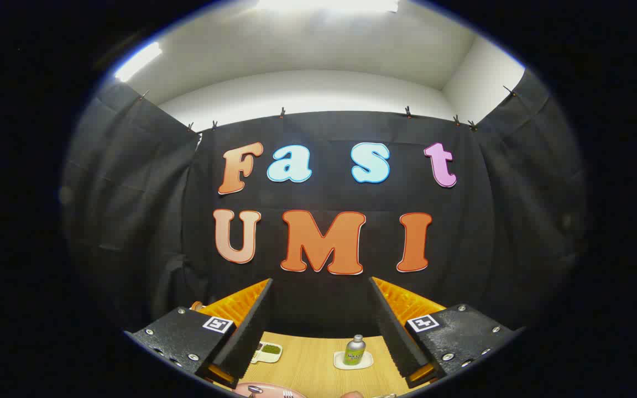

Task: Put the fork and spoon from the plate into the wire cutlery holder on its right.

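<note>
Gripper (pixel 318 331) jaws wide, holding nothing, pitched up above the light wooden table (pixel 313 370). Pink round plate (pixel 263 390) at 6 o'clock below the fingers, spoon (pixel 254 389) and fork (pixel 295 394) on it. Task looks unstarted; both transfers remain.

Round pink plate (pixel 260 390) cut off below between the jaws; only its far rim shows, with a spoon bowl (pixel 254 389) and fork tines (pixel 293 394). Wire cutlery holder (pixel 386 395) barely visible. Small dish (pixel 268 350) half hidden behind one finger.
</note>
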Action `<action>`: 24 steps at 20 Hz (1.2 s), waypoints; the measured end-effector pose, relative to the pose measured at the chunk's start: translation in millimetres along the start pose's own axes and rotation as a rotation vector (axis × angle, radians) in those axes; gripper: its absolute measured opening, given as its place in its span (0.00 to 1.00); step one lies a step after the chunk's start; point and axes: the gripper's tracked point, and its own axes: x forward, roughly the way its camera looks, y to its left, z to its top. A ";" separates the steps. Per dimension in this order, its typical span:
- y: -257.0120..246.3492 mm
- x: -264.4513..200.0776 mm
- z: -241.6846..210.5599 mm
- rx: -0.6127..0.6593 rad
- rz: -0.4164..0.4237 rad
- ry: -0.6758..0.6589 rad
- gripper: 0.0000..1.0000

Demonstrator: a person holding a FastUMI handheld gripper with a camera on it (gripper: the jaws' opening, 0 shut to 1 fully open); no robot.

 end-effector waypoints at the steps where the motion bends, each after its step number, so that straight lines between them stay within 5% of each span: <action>1: 2.1 0.9 -1.5 0.001 0.007 0.001 0.99; 17: 4.1 7.4 -27.6 0.020 0.017 0.036 0.98; 24: 23.4 6.4 -86.5 -0.001 0.073 0.187 0.99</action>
